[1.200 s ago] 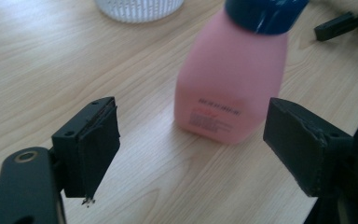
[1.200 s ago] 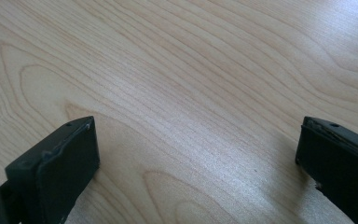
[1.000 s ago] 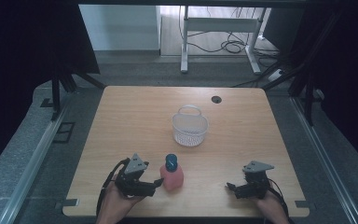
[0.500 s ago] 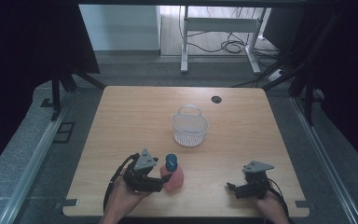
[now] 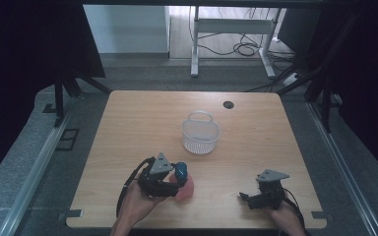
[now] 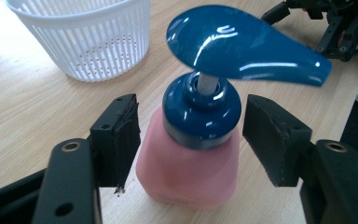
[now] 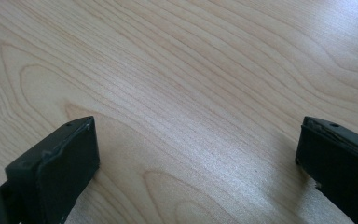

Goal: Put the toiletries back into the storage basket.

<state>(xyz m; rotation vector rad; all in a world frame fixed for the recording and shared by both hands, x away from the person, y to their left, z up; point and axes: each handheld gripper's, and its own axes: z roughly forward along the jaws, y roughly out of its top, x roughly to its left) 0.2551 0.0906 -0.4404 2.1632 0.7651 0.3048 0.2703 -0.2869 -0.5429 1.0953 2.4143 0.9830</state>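
Note:
A pink pump bottle (image 5: pixel 186 187) (image 6: pixel 191 163) with a blue pump head (image 6: pixel 242 46) stands upright near the table's front edge. My left gripper (image 5: pixel 174 183) (image 6: pixel 191 140) is open, and its jaws stand on either side of the bottle's blue collar with a small gap at each side. My right gripper (image 5: pixel 246 198) (image 7: pixel 193 158) rests open at the front right, with bare wood between its jaws. In the left gripper view the right gripper (image 6: pixel 326 18) shows at the top right.
A white slotted basket (image 5: pixel 200 133) (image 6: pixel 88 37) with a handle stands empty at the table's middle, just beyond the bottle. A round cable hole (image 5: pixel 228 104) lies near the table's (image 5: pixel 128 128) far edge. Dark curtains and floor rails flank both sides.
My left gripper has moved right to the bottle, and its jaws now stand around the blue collar. The right gripper has stayed in place.

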